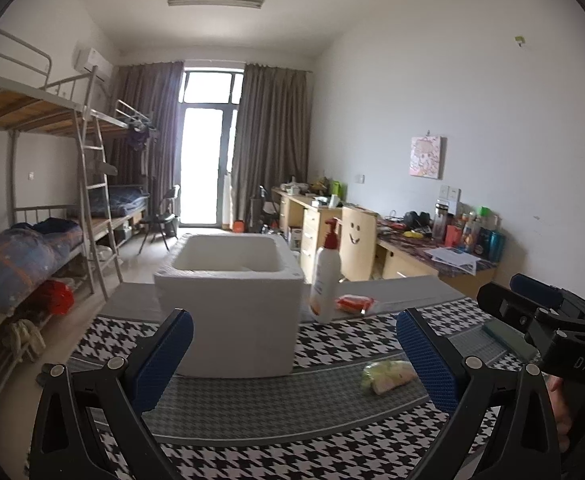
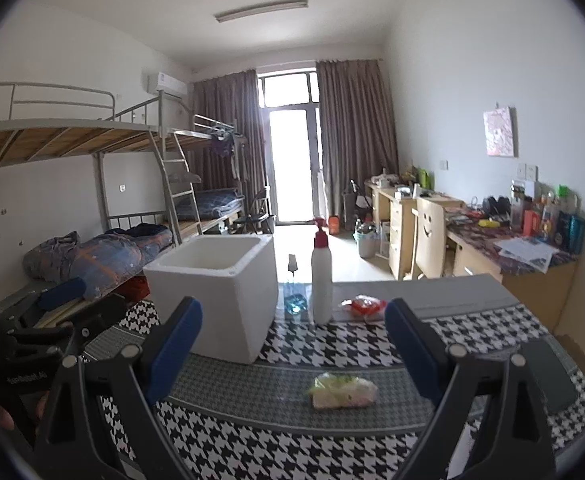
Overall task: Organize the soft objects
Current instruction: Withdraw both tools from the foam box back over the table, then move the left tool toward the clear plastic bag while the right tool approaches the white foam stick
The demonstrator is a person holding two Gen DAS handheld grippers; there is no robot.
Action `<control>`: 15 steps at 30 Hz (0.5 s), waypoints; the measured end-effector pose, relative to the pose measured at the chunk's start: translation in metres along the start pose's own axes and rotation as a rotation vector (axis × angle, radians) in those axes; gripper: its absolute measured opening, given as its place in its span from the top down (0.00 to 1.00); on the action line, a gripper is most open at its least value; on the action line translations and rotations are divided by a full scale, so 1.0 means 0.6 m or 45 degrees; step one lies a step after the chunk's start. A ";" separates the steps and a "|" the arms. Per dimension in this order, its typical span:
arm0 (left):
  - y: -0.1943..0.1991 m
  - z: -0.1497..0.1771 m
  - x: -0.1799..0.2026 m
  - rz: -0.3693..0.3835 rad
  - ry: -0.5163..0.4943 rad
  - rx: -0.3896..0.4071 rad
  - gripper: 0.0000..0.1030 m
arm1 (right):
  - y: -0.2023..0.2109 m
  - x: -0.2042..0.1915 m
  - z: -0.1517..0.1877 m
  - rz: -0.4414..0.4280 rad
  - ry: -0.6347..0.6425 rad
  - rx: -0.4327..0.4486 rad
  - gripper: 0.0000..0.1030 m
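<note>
On the left we see the white foam box [image 2: 216,280], open-topped, standing on the houndstooth tablecloth [image 2: 332,440]. Just right of it stand a small bottle of blue liquid [image 2: 294,300] and a tall white pump bottle [image 2: 321,280] with a red top, then a red-and-clear soft packet [image 2: 366,305] lying flat. Nearer us, a yellow-green soft packet [image 2: 342,391] lies on the cloth. Our left gripper [image 1: 292,354] spreads wide with nothing in it, facing the box; our right gripper [image 2: 292,346] also gapes empty, with the yellow-green packet lying low between its 2 blue fingers [image 2: 410,350].
</note>
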State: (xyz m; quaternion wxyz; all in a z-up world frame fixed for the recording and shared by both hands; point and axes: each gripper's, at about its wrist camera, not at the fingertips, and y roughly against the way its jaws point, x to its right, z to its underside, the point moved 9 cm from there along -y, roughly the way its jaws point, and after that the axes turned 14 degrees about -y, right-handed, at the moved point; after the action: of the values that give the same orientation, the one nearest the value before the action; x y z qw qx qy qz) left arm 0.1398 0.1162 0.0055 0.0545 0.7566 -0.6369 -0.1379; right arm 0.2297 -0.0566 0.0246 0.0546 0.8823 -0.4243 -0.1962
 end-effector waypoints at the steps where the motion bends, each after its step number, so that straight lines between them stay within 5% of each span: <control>1: -0.002 0.001 0.006 0.012 -0.002 0.001 0.01 | 0.002 0.006 0.001 0.011 -0.009 -0.004 0.08; 15: -0.043 0.019 0.086 0.156 -0.057 -0.047 0.01 | 0.027 0.098 0.026 0.229 -0.058 0.011 0.08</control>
State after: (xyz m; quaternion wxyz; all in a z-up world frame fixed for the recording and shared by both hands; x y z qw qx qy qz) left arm 0.1688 0.0715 -0.0195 0.0625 0.7118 -0.6803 -0.1631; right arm 0.2449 -0.1111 -0.0032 0.0583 0.8362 -0.5038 -0.2087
